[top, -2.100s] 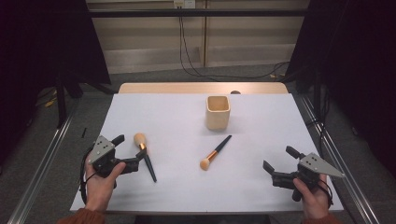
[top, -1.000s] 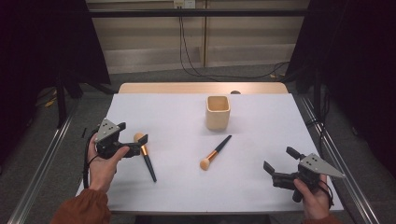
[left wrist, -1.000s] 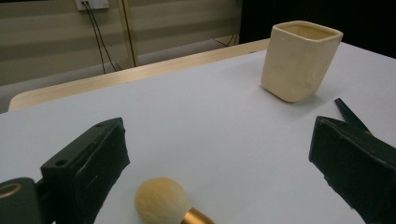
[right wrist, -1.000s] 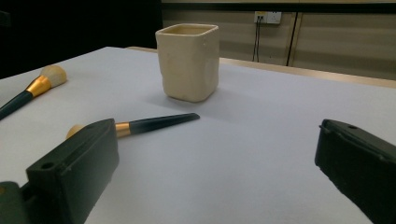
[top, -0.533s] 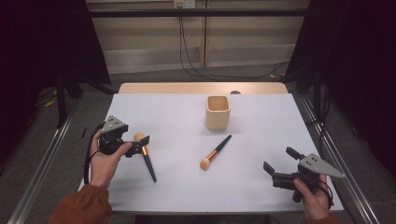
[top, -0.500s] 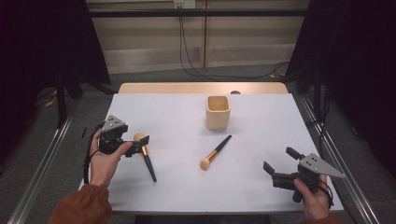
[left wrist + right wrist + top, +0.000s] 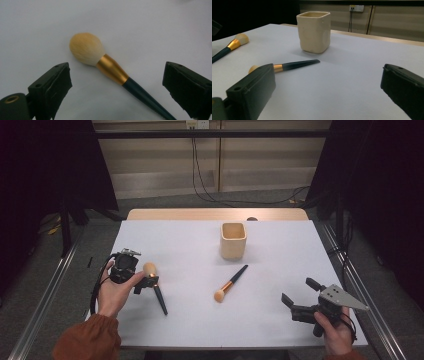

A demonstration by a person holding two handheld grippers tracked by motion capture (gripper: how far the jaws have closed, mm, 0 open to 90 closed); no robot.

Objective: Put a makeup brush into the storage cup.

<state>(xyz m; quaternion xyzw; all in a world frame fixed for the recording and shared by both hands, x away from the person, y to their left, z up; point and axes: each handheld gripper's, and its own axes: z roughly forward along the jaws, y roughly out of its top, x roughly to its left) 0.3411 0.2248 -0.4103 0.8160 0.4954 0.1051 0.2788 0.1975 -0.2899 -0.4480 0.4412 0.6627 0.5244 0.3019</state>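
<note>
A large makeup brush [image 7: 159, 295] with a cream head, gold ferrule and dark handle lies on the left of the white table. My left gripper [image 7: 144, 282] points down over its head end. In the left gripper view the brush [image 7: 112, 68] lies between the wide-apart jaws of the gripper [image 7: 116, 75]; they have just been closing a little and the pads stay clear of it. A smaller brush [image 7: 231, 282] lies mid-table, in front of a cream square cup [image 7: 233, 241]. My right gripper [image 7: 297, 291] rests open at the front right.
The right gripper view looks level across the white table [image 7: 352, 62] at the cup [image 7: 314, 32], the smaller brush [image 7: 294, 64] and the large brush [image 7: 230, 46] at far left. Beyond the table [image 7: 190, 240] are dark curtains, cables and a floor rail.
The left hand has moved from the table's front-left edge up to the large brush's head and tipped its gripper down over it. The right hand has kept still.
</note>
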